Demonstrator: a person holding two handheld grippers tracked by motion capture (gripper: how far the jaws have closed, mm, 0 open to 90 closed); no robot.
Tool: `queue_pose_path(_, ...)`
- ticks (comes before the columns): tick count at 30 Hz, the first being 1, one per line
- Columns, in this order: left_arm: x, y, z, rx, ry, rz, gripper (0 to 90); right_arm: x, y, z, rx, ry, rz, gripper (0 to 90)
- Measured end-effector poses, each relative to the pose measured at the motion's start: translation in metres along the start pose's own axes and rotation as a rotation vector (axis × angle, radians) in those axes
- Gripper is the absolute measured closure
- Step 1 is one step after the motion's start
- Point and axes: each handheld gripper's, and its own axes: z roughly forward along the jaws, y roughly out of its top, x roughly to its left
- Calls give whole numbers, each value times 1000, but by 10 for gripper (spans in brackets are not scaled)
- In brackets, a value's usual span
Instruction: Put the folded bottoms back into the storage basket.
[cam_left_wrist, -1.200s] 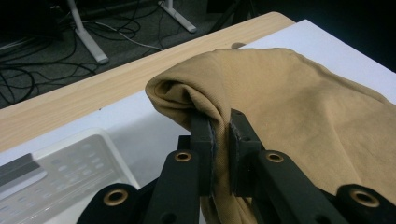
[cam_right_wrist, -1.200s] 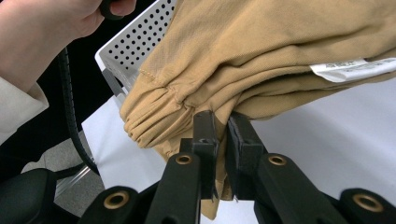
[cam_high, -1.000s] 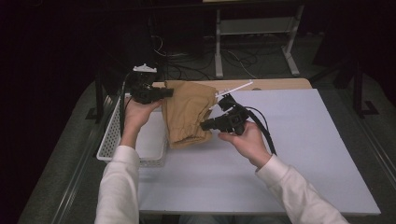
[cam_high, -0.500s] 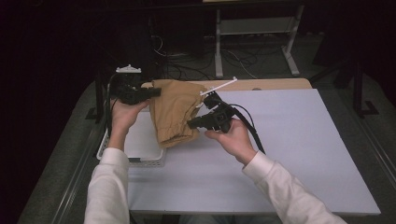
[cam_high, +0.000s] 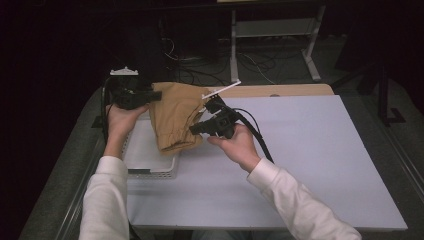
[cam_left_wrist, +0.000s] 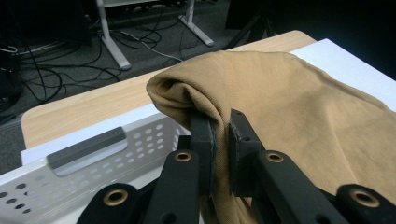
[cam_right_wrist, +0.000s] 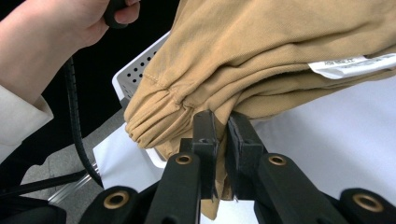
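A tan folded garment (cam_high: 175, 116) hangs in the air over the white basket (cam_high: 150, 165) at the table's left. My left gripper (cam_high: 159, 95) is shut on the garment's far left corner; in the left gripper view its jaws pinch a rolled fold of the tan garment (cam_left_wrist: 280, 102) at my left gripper (cam_left_wrist: 222, 135). My right gripper (cam_high: 194, 130) is shut on the near right edge; in the right gripper view the tan garment (cam_right_wrist: 261, 51) bunches between the jaws of my right gripper (cam_right_wrist: 222, 135), and a white label (cam_right_wrist: 350, 65) shows on it.
The white perforated basket (cam_left_wrist: 70, 177) sits at the left end of the white table sheet (cam_high: 300, 160). A wooden tabletop strip (cam_high: 290, 90) runs along the far edge. Cables and a white desk frame (cam_high: 310, 50) lie on the dark floor beyond. A cable trails from my right gripper.
Both hands have carried the tan garment leftward, from above the table sheet to above the basket. Both grips have held.
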Motion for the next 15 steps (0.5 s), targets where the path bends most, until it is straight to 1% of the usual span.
queue_pose_path(7, 15, -2, -7, -13, 6, -20, 832, 7, 8, 12, -17, -5, 3, 812)
queue_pose_path(10, 21, -3, -9, -13, 12, -20, 832, 11, 10, 18, -25, -4, 3, 811)
queue_pose_path(15, 29, -6, -13, -6, 22, -17, 832, 14, 11, 28, -38, 4, 18, 811)
